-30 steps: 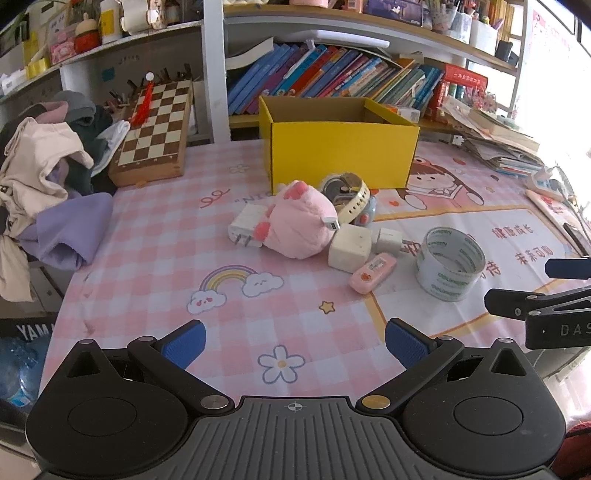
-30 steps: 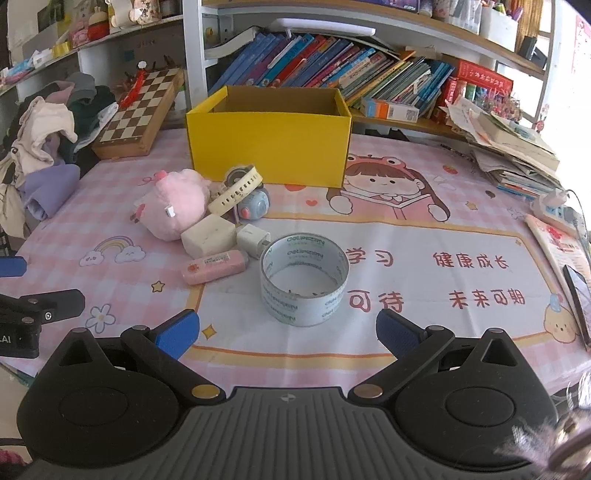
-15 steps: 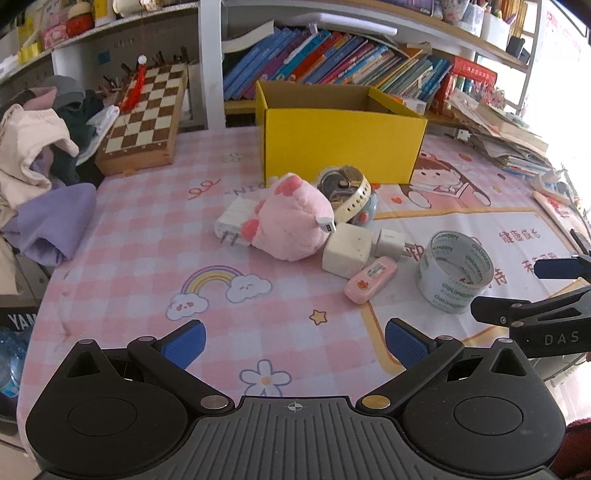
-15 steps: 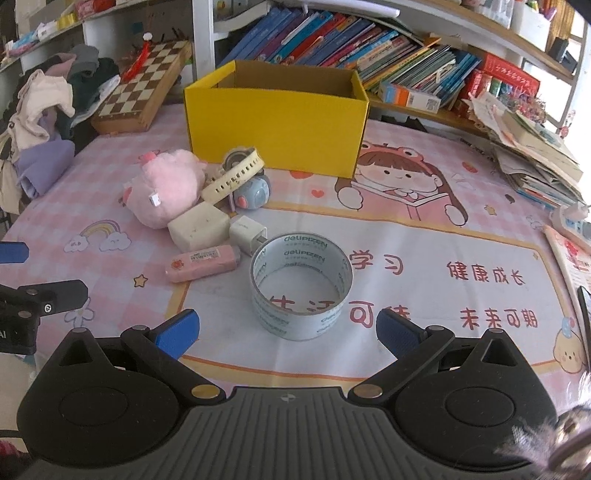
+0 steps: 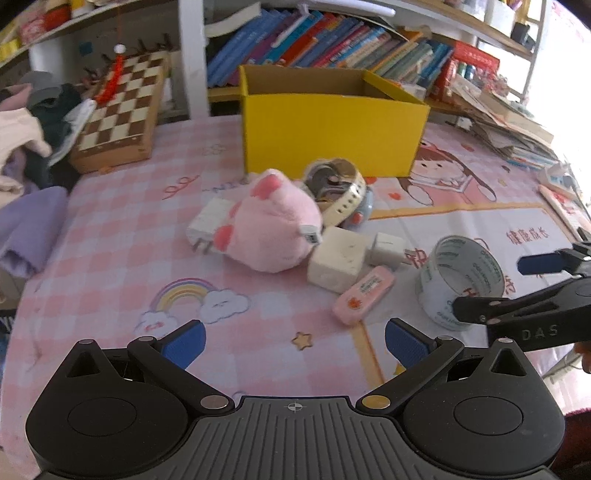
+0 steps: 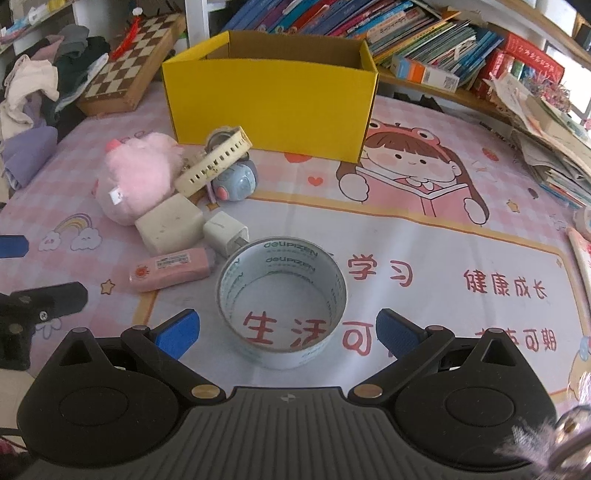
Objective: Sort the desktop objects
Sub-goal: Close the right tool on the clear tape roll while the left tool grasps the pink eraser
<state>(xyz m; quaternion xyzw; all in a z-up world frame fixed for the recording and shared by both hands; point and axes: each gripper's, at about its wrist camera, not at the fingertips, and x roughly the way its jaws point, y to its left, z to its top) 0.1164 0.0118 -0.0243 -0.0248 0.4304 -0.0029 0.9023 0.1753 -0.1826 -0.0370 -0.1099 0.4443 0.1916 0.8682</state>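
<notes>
Right gripper (image 6: 284, 330) open, empty, astride upright tape roll (image 6: 282, 301), bore skyward.

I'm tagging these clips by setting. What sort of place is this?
Most likely a child's study corner at home. A cartoon desk mat printed with a reading girl covers the table, shelves behind hold rows of children's books, and a pink plush toy and chessboard lie about.

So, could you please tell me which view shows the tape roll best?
The right wrist view: the tape roll sits central and whole, between the open right tongs. In the left wrist view, the tape roll lies off to the right, partly hidden by those tongs.
</notes>
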